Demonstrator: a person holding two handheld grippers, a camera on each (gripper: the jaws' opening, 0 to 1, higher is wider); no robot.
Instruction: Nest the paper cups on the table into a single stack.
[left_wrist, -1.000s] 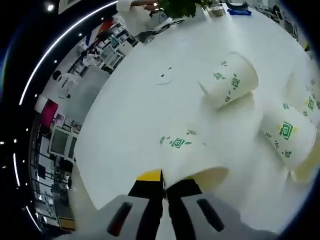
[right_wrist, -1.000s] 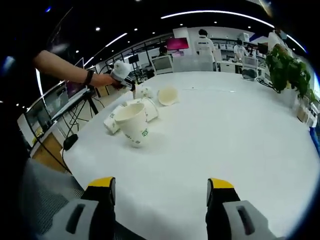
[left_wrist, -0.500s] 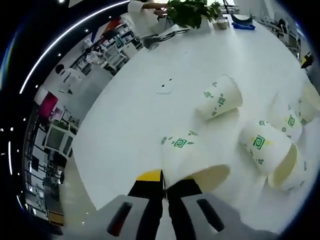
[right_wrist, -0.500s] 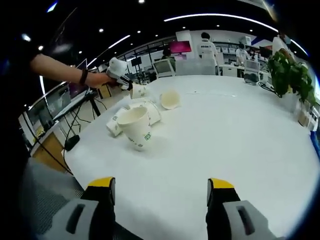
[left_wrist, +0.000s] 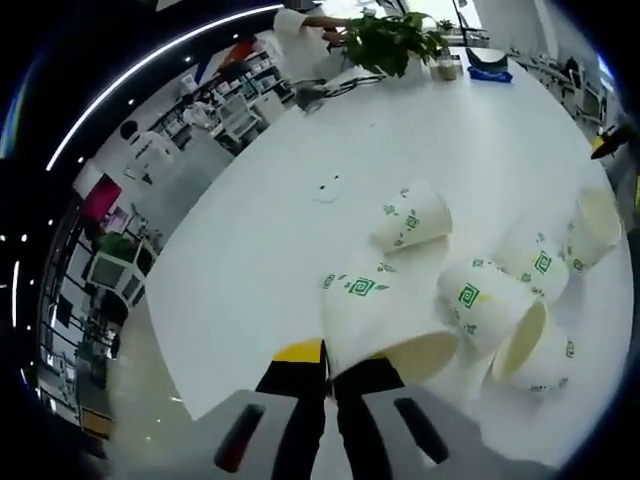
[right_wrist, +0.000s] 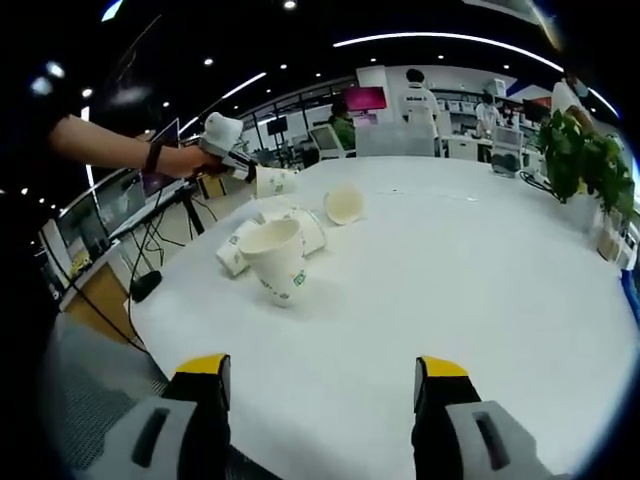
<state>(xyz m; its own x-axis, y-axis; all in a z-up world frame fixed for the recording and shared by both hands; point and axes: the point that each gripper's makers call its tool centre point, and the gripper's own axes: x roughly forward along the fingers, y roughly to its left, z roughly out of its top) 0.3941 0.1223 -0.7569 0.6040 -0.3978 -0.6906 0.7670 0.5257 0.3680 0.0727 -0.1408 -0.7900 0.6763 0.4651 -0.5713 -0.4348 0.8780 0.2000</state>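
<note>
In the left gripper view, the left gripper (left_wrist: 328, 375) has its fingers pressed together on the rim of a white paper cup with green square patterns, the held cup (left_wrist: 375, 318), lifted above the white worktop (left_wrist: 260, 250). Past it, other paper cups lie clustered on the worktop: a tipped cup (left_wrist: 412, 217) farther along, two nested-looking cups (left_wrist: 497, 312) just to the right, and one more cup (left_wrist: 592, 222) near the worktop's right edge. A potted plant (left_wrist: 385, 40) stands at the far edge.

In the right gripper view, the person's hand (right_wrist: 190, 160) holds the left gripper over the worktop's far left corner, the cup in its grip. Below it is the cup cluster (right_wrist: 275, 245), with an upright cup in front. The right gripper (right_wrist: 320, 400) hovers over the near edge, fingers spread wide apart and holding nothing.
</note>
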